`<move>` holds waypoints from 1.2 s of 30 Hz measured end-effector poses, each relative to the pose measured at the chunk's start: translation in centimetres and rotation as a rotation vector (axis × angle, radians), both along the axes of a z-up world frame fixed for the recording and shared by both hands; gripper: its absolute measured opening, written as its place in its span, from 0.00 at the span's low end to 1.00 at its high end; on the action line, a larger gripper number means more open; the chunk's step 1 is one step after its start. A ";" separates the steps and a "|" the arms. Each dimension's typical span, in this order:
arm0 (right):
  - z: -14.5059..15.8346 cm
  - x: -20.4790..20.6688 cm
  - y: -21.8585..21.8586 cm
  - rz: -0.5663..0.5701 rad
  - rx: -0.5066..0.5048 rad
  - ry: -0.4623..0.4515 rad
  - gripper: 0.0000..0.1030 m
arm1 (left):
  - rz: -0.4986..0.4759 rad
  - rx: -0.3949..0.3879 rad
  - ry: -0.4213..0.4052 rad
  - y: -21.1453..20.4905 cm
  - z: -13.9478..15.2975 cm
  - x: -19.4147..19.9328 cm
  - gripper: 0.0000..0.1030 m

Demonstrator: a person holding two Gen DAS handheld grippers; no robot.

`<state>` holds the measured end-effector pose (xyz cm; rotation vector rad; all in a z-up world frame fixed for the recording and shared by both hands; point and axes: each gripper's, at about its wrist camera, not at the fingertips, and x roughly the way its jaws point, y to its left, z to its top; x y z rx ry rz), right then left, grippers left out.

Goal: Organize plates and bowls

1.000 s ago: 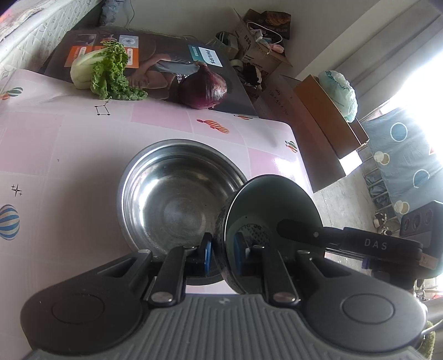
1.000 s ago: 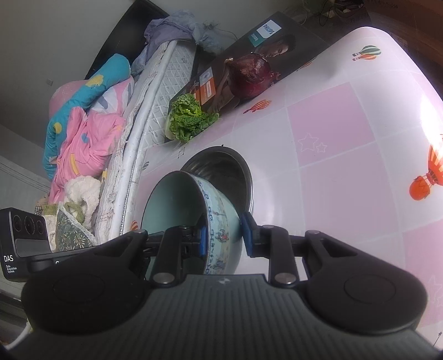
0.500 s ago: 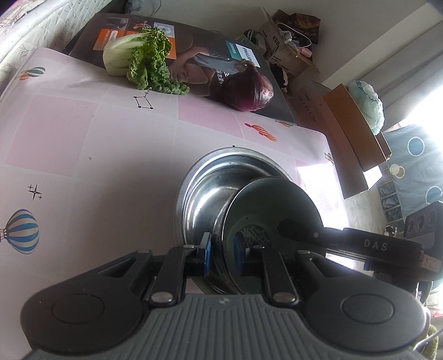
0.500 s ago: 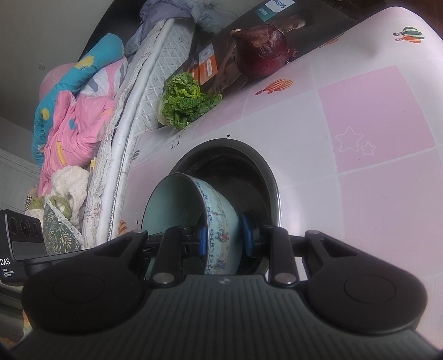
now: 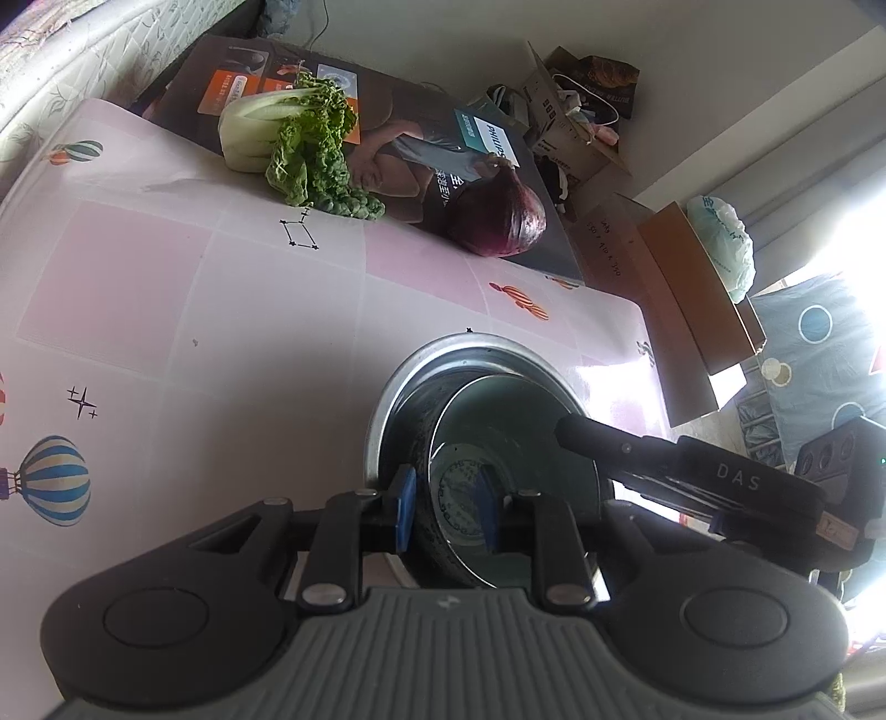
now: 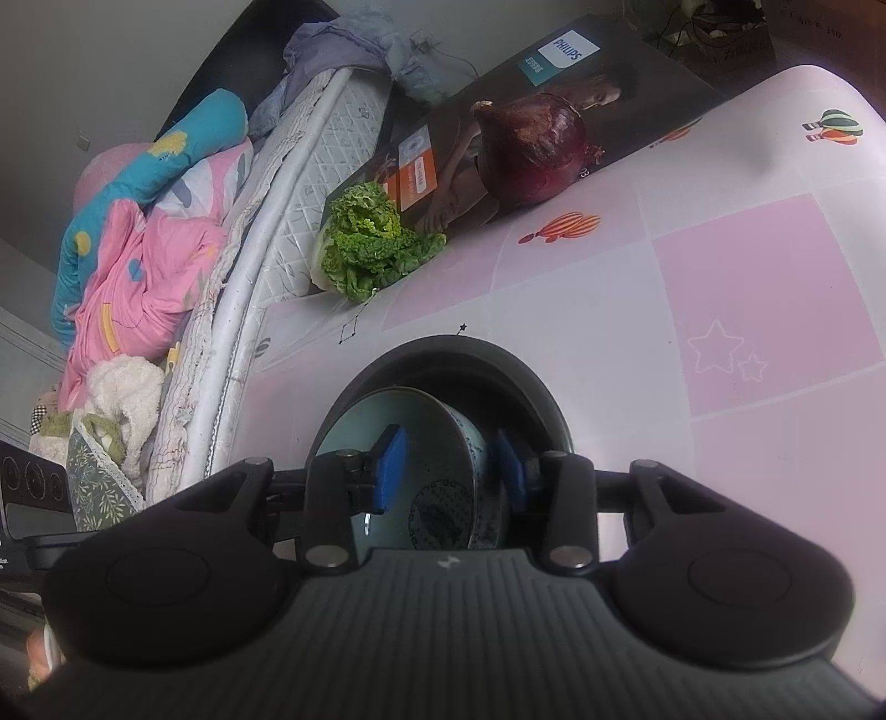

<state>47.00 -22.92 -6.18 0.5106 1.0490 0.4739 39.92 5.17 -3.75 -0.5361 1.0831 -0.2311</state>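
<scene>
While the pale green ceramic bowl point(image 6: 443, 476) sits inside the round steel bowl point(image 5: 470, 354) on the pink checked bench point(image 5: 194, 310), both grippers are opening: the left gripper point(image 5: 446, 512) and the right gripper point(image 6: 449, 471) each straddle its rim, fingers apart. "PHILIPS" reads on the dark box point(image 6: 570, 52); "DAS" on the right gripper's arm.

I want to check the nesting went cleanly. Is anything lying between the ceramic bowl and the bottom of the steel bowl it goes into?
Nothing visible does. The ceramic bowl already sits inside the steel bowl, with only bare metal around it. Both the left gripper and right gripper straddle its rim, jaws opening.
</scene>
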 end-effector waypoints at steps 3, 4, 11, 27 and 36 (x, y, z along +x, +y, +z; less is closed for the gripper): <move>0.8 -0.6 -0.4 -0.013 0.021 -0.030 0.42 | 0.012 -0.007 -0.017 0.5 0.8 -0.6 0.38; 1.2 -1.0 -0.7 -0.019 0.032 -0.041 0.42 | 0.016 -0.007 -0.022 0.7 1.1 -0.8 0.44; 3.6 -5.1 -3.5 -0.029 0.105 -0.096 0.49 | 0.024 0.007 -0.029 1.9 2.3 -3.4 0.68; 8.1 -24.2 -6.6 0.007 0.148 -0.212 0.51 | -0.035 0.085 -0.193 5.0 7.1 -20.4 0.86; 3.7 -36.3 -1.4 0.021 0.044 -0.197 0.53 | 0.092 0.266 -0.254 6.3 5.2 -33.2 0.89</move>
